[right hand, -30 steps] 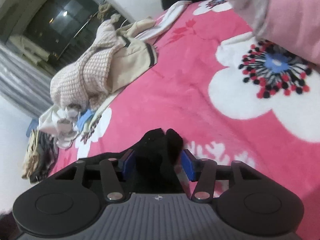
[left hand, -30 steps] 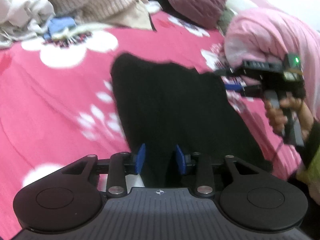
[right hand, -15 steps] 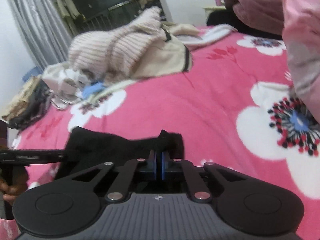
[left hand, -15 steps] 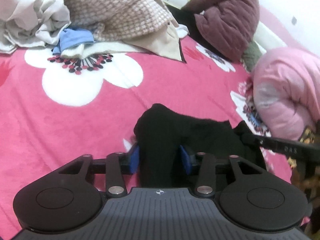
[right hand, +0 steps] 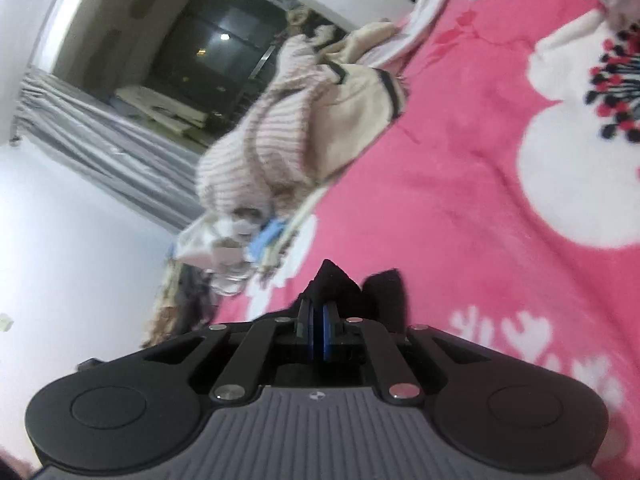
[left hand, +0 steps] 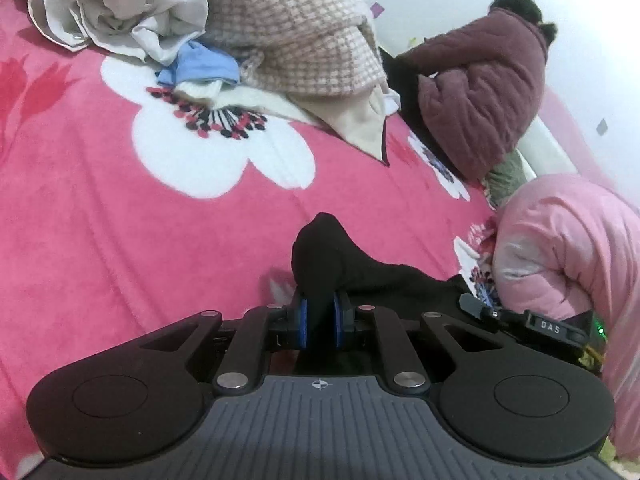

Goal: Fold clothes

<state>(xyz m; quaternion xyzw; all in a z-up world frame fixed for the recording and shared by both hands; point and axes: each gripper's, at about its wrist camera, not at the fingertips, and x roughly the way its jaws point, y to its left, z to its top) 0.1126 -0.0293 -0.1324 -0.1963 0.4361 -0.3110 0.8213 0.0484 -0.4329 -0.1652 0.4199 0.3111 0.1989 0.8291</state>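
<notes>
- My left gripper has its jaws clamped on a bunched edge of the black garment, blue pads pressing the cloth from both sides.
- My right gripper has its jaws almost together, pinching a thin fold of the same garment; two dark points of cloth stick up past the pads.
- The garment stretches between my two grippers, just over the pink bed with its white flowers.
- In the left view my right gripper shows at the right edge, close to the pink quilt.
- A heap of clothes lies well apart at the far side of the bed: a checked knit, white cloth, something blue.
- A person in a maroon jacket sits at the bed's far edge.
- The right view is blurred; a dark window shows beyond.
</notes>
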